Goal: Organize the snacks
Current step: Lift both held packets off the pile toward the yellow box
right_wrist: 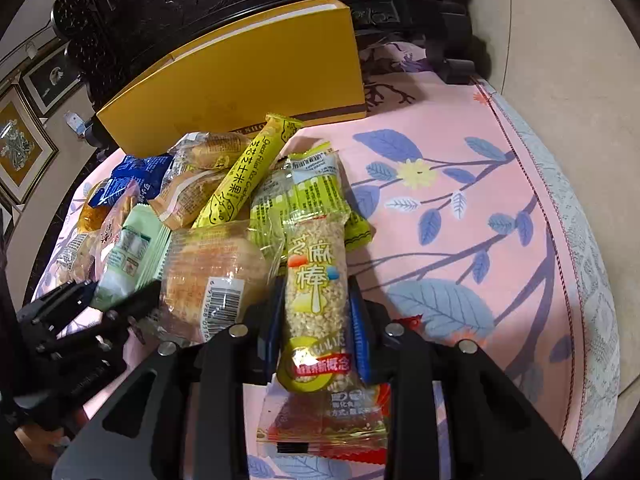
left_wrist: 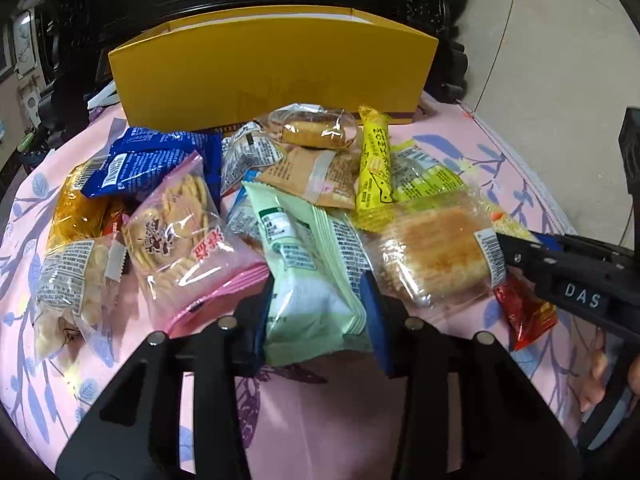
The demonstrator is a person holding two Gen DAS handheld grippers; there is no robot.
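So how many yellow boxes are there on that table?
1. The yellow box stands at the far edge of the table, behind the pile of snack packets. Another could be hidden behind it.

This is a home room: a pink flowered cloth (right_wrist: pixel 460 128) covers the table, dark carved wooden furniture (right_wrist: pixel 224 4) stands behind it, and framed pictures (right_wrist: pixel 20 148) hang left of that furniture.

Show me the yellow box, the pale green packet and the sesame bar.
yellow box (left_wrist: pixel 272 76), left wrist view, front wall.
pale green packet (left_wrist: pixel 308 264), left wrist view, middle of wrapper.
sesame bar (right_wrist: pixel 316 276), right wrist view, printed front.
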